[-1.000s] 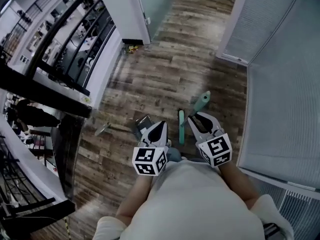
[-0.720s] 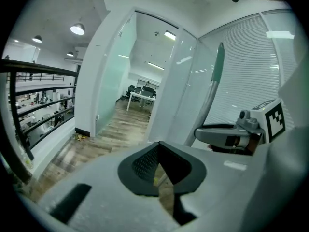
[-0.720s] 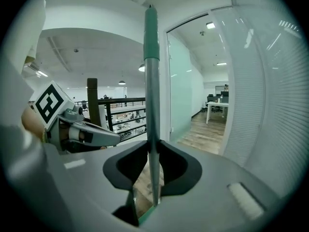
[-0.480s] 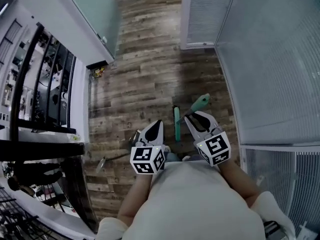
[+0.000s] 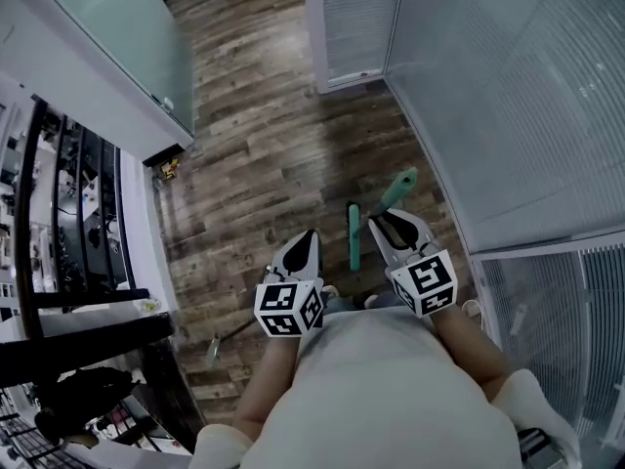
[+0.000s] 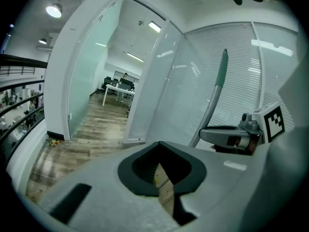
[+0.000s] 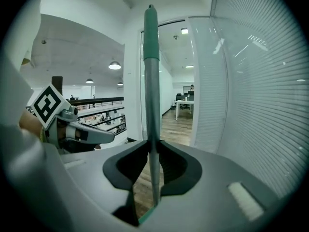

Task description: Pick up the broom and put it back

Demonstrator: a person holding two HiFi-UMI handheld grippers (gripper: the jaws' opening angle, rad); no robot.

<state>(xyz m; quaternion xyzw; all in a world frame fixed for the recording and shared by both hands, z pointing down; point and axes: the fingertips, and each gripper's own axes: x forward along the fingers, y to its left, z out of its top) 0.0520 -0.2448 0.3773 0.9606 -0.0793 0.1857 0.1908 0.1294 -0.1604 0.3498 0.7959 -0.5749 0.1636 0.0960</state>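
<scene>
The broom has a grey pole with a teal grip and stands upright. My right gripper is shut on the pole, which runs straight up between the pads. In the head view the teal grip sticks out beyond my right gripper, and the green broom head hangs above the wood floor between my hands. My left gripper stays a little left of the broom, its jaws shut with nothing in them. From the left gripper view the pole rises at the right above the right gripper.
A glass wall with white blinds curves along the right, close to the broom. A frosted glass partition and a black railing line the left. A small object and a metal piece lie on the wood floor.
The whole view has swung round: the glass wall fills more of the right and the railing has slid down the left. Both grippers shifted slightly with the broom, the grip unchanged.
</scene>
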